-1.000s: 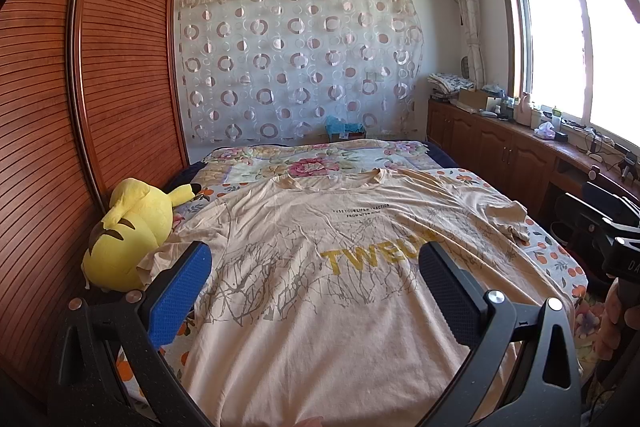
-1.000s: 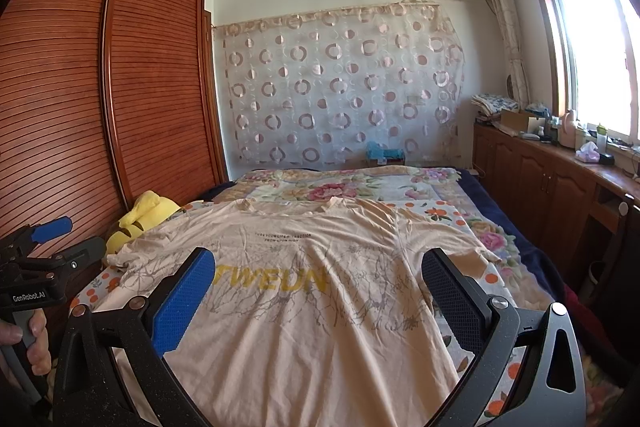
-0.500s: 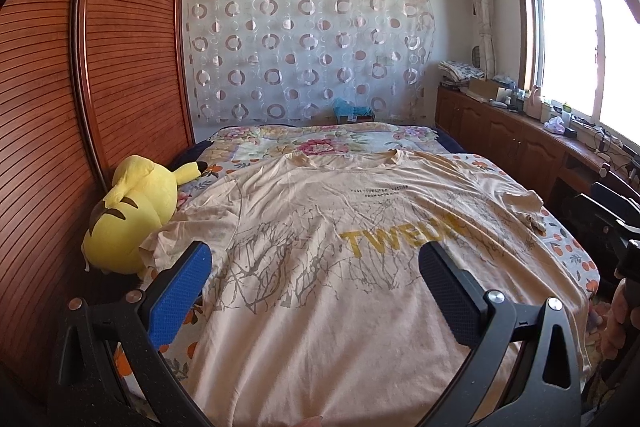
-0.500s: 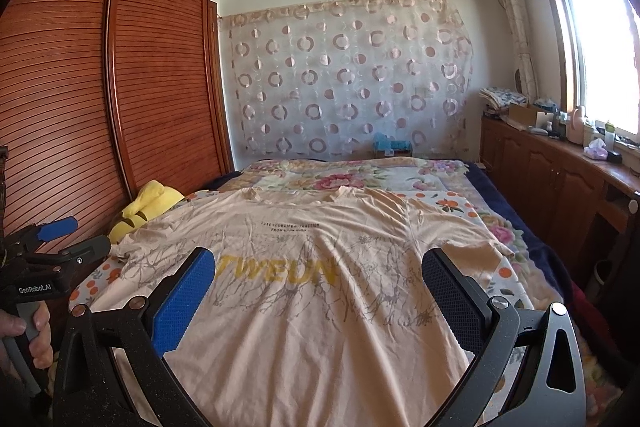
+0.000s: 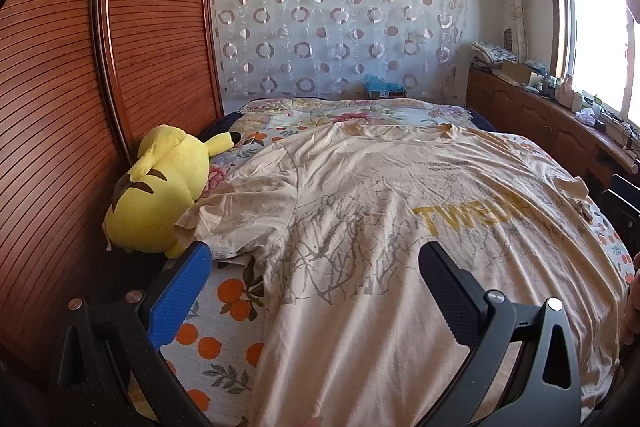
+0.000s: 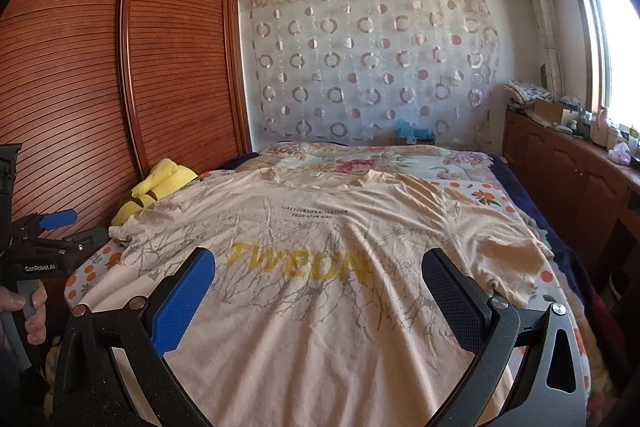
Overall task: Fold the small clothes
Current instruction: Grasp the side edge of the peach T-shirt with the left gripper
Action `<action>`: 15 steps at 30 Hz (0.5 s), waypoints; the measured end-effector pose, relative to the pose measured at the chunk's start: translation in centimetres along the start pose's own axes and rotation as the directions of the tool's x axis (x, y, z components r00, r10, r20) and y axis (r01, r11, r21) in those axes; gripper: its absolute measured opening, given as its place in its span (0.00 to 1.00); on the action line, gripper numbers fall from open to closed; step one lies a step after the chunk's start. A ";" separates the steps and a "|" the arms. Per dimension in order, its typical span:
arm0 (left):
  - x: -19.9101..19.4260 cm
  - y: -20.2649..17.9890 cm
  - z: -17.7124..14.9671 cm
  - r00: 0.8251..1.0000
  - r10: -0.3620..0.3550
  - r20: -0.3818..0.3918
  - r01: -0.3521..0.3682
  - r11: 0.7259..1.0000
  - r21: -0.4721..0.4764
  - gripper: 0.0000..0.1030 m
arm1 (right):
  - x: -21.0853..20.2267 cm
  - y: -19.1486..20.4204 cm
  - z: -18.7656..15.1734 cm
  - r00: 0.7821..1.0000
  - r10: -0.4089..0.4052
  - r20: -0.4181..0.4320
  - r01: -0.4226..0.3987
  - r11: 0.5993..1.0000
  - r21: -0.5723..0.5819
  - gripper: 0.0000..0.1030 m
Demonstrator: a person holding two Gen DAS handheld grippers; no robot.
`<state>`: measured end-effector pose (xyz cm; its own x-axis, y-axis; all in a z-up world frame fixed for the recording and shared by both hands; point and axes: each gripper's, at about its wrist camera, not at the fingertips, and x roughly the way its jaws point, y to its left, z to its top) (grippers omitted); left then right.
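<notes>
Evidently both tools, left tool (image 5: 314,287) and right tool (image 6: 318,291), hover wide open and empty above the flat-spread T-shirt (image 6: 320,267), sleeves at nine and three o'clock, ready for folding.

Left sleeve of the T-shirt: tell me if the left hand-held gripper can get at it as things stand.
Probably yes. The left hand-held gripper is open, and the left sleeve lies flat just ahead of it, uncovered. The yellow plush toy sits beside the sleeve's cuff, not on it.

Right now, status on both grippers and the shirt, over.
Left gripper open, right gripper open, both empty above the hem end. T-shirt spread flat on bed, unfolded. Yellow plush touching its left sleeve.
</notes>
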<state>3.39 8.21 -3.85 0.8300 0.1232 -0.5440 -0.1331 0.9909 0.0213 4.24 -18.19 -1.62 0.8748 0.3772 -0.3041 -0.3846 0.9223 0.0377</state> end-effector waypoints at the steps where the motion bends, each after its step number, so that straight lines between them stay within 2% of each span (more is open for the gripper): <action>1: 0.5 0.5 0.0 1.000 0.007 -0.006 -0.007 1.000 0.004 1.00 | 0.5 -0.1 0.0 1.000 0.013 -0.009 -0.013 1.000 -0.004 1.00; 7: 3.0 4.3 0.4 0.999 -0.003 -0.044 0.002 1.000 -0.022 1.00 | 3.9 0.3 1.0 0.985 0.149 -0.089 -0.151 0.988 -0.019 1.00; 15: 6.6 9.0 1.3 0.995 -0.001 -0.104 -0.004 0.999 -0.050 0.99 | 8.3 0.6 3.4 0.954 0.237 -0.182 -0.255 0.963 -0.082 1.00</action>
<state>8.33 17.99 -6.16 0.7696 0.1161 -0.6279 -0.1640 0.9863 -0.0186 12.26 -14.19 -0.85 0.6898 0.5635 -0.4545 -0.6181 0.7853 0.0356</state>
